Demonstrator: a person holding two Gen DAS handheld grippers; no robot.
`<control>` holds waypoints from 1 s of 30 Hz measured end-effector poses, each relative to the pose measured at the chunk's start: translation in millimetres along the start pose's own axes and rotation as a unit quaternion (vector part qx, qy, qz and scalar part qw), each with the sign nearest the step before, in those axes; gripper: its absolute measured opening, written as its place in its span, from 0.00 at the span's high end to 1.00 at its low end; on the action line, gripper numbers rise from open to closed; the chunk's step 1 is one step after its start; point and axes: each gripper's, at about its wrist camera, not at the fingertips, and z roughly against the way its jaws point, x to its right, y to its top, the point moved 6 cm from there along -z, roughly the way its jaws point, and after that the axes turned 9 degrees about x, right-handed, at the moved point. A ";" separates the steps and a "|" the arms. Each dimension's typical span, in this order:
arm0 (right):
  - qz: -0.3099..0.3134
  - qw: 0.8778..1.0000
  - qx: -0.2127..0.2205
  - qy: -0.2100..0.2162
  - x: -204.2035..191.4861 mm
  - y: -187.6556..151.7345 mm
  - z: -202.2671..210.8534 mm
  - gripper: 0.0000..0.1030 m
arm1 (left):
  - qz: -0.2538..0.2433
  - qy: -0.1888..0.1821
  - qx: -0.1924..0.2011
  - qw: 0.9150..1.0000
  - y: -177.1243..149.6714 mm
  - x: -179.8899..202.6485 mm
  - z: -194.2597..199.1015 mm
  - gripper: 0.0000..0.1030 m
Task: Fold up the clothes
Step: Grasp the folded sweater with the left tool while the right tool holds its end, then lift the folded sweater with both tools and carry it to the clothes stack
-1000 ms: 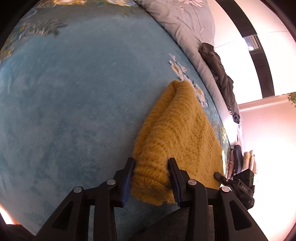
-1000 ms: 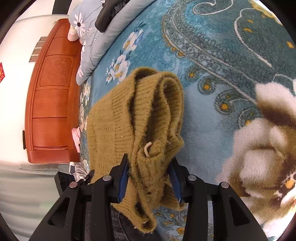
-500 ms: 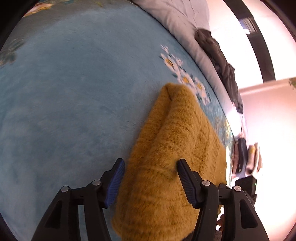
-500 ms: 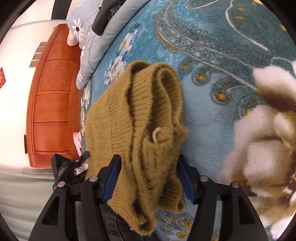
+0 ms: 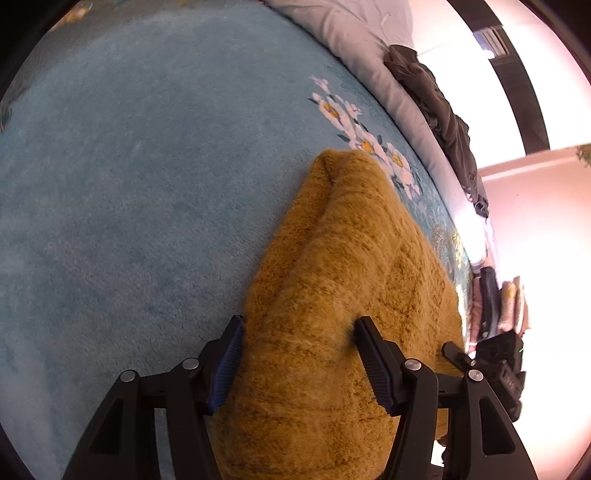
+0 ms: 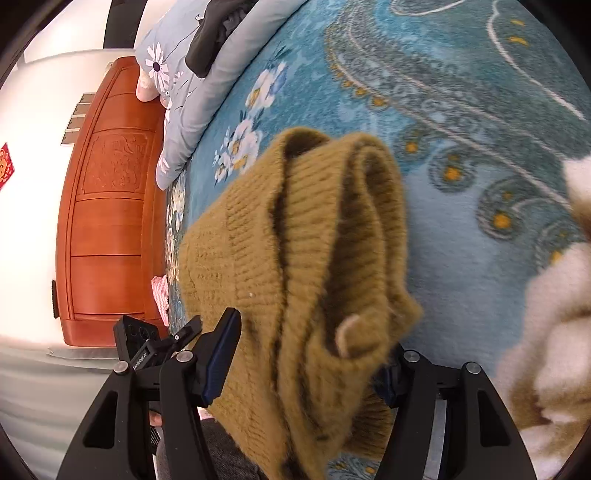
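Observation:
A mustard-yellow knit sweater [image 5: 343, 266] lies folded in thick layers on the blue flowered rug [image 5: 129, 184]. My left gripper [image 5: 299, 325] is open, its fingers straddling the near end of the sweater with the knit bulging between them. In the right wrist view the sweater [image 6: 295, 240] shows ribbed folds and a small loop at its near edge. My right gripper [image 6: 310, 332] is open too, and the sweater's edge drapes over and hides most of its right finger. Each view shows the other gripper's body at its edge.
Grey flowered bedding [image 5: 351, 33] with a dark garment [image 5: 439, 114] on it borders the rug [image 6: 461, 110]. A stack of folded clothes [image 5: 495, 299] lies beyond the sweater. An orange wooden headboard [image 6: 107, 221] stands at the left.
Both grippers went from shut on the sweater to open; their fingers have spread apart. The sweater has settled lower on the rug and the cameras have moved closer over it.

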 end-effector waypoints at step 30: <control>0.052 0.988 0.128 0.073 -56.6 111.6 199.5 0.62 | -0.170 -0.119 0.037 0.978 5.0 307.3 19.7 0.69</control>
